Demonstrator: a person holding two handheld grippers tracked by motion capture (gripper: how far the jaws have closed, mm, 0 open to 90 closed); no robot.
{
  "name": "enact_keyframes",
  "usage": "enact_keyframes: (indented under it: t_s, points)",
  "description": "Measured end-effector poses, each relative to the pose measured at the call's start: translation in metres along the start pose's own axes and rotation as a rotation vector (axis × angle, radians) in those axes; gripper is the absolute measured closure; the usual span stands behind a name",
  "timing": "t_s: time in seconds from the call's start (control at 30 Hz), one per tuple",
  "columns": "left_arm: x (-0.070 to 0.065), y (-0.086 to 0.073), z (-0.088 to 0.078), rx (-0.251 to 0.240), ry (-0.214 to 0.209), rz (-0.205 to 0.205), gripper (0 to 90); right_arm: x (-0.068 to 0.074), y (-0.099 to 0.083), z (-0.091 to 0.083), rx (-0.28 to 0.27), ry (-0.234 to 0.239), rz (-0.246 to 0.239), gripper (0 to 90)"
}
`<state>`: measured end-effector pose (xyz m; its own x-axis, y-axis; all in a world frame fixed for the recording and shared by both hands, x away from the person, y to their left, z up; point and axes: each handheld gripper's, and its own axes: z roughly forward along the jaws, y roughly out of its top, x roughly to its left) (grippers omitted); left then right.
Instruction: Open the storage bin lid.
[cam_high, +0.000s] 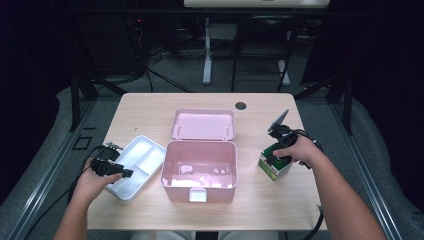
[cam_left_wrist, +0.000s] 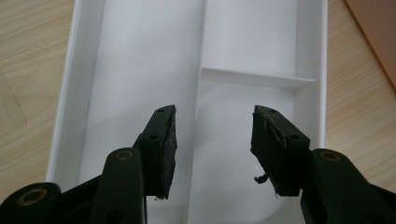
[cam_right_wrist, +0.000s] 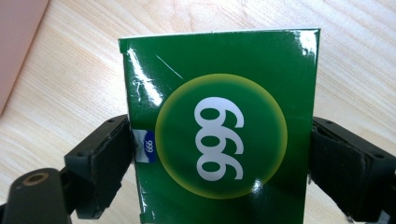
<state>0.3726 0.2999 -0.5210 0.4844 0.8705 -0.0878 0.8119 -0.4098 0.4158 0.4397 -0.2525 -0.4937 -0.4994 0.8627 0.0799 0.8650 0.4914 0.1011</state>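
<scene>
The right tool (cam_right_wrist: 219, 154) clamps the green box (cam_right_wrist: 219, 135) on the counter (cam_high: 150, 107), at 3 o'clock from the pink case (cam_high: 200, 172). The left tool (cam_left_wrist: 212, 144), jaws apart, hovers over the white tray (cam_left_wrist: 140, 56).

Tray (cam_high: 131, 169) left of box (cam_high: 200, 172)

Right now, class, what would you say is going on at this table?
A person works with a hand-held gripper in each hand. The right hand-held gripper has its jaws on either side of a green box standing on the table, right of an open pink case. The left hand-held gripper hovers open over a white divided tray, left of the case. The case looks empty.
</scene>
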Motion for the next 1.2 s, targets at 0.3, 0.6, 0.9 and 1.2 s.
enact_keyframes:
  t_s: [0.3,0.6,0.9,1.2]
  points:
    - [0.001,-0.001,-0.002,-0.008,0.0,-0.006,50.2,0.001,0.002,0.004,0.014,-0.014,-0.01,12.9]
    - [0.0,0.0,-0.002,-0.009,-0.002,-0.004,50.2,0.001,0.002,0.003,0.014,-0.014,-0.01,14.5]
    - [0.001,-0.001,-0.001,-0.008,-0.002,-0.005,50.2,0.0,0.001,-0.001,0.01,0.0,0.003,15.4]
    - [0.001,-0.001,0.0,-0.007,-0.003,-0.004,50.2,0.005,0.002,-0.016,0.003,0.009,-0.012,15.4]
